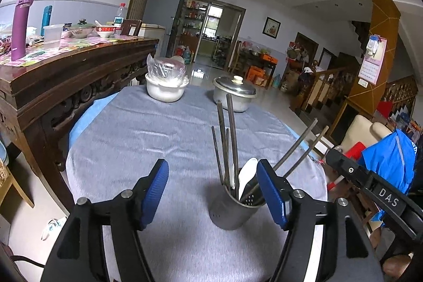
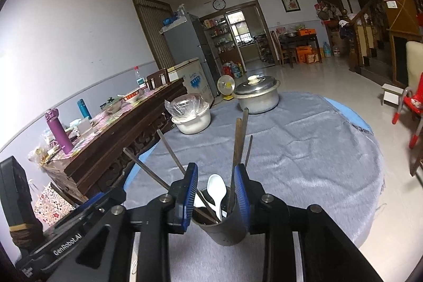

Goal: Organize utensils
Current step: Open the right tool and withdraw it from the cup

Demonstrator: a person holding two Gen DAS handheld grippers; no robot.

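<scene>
A steel utensil holder (image 1: 232, 213) stands on the grey cloth near the table's front edge. It holds several dark chopsticks (image 1: 227, 144) and a white spoon (image 1: 247, 176). My left gripper (image 1: 212, 189) is open, its right finger beside the holder. In the right wrist view the holder (image 2: 224, 229) sits between the blue pads of my right gripper (image 2: 216, 192), which is open around its rim. The spoon (image 2: 216, 189) and chopsticks (image 2: 239, 147) stick up between the fingers. The right gripper's body (image 1: 375, 189) shows at the right of the left view.
A white bowl with a plastic bag (image 1: 165, 86) and a lidded metal pot (image 1: 235, 94) stand at the table's far side. A dark wooden sideboard (image 1: 66, 75) with bottles and dishes is on the left. A red chair (image 2: 412, 107) stands to the right.
</scene>
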